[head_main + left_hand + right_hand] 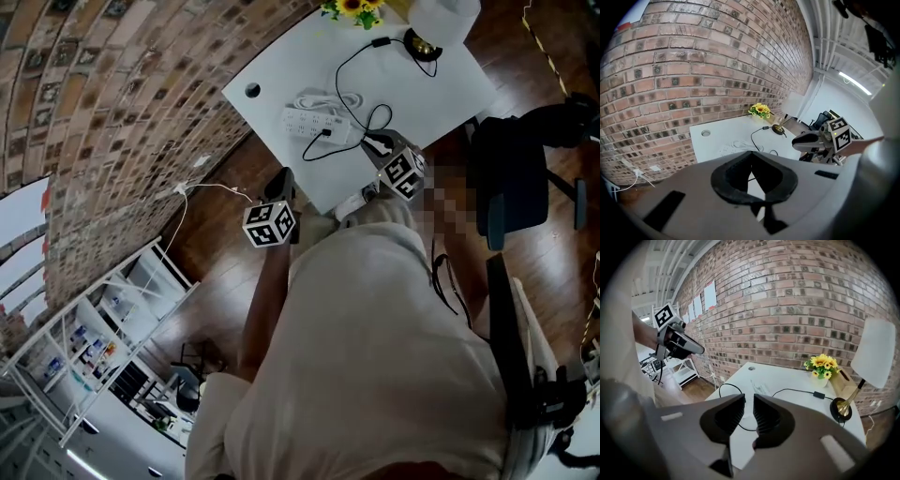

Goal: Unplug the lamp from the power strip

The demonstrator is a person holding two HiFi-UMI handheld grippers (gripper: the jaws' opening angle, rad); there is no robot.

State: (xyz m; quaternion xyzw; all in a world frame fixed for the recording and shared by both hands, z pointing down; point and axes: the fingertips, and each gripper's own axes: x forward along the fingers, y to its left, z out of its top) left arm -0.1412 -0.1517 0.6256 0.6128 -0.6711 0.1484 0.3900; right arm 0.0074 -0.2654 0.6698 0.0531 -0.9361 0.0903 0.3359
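Leftmost, a brick wall (112, 94) runs past a white wire shelf (103, 328) that stands on the wooden floor (216, 253). Next comes the left hand-held gripper (751, 155). It hangs over the floor, just off the short edge of the white table (422, 84), and points at the tabletop. Its pads meet at the tips and pinch nothing.

On the table, a round hole (252, 90) sits by the corner nearest the wall. To its right lies the white power strip (314, 124), close to that short edge, with its own white cable (323, 97) coiled just beside it. A black plug (326, 133) sits in the strip on the side toward the corner nearest the person (375, 356).

Over that near corner is the right hand-held gripper (749, 398), aimed down at the tabletop. Its pads stand a narrow slit apart with nothing between them, and it is near the plug but not touching it.

From the plug a thin black cord (792, 390) loops across the table toward the far right end. Sunflowers (354, 7) stand at the wall edge there. Right of them is the lamp (445, 14), upright, with a white shade and a brass base. A dark office chair (511, 178) stands on the floor off the table's long front edge.
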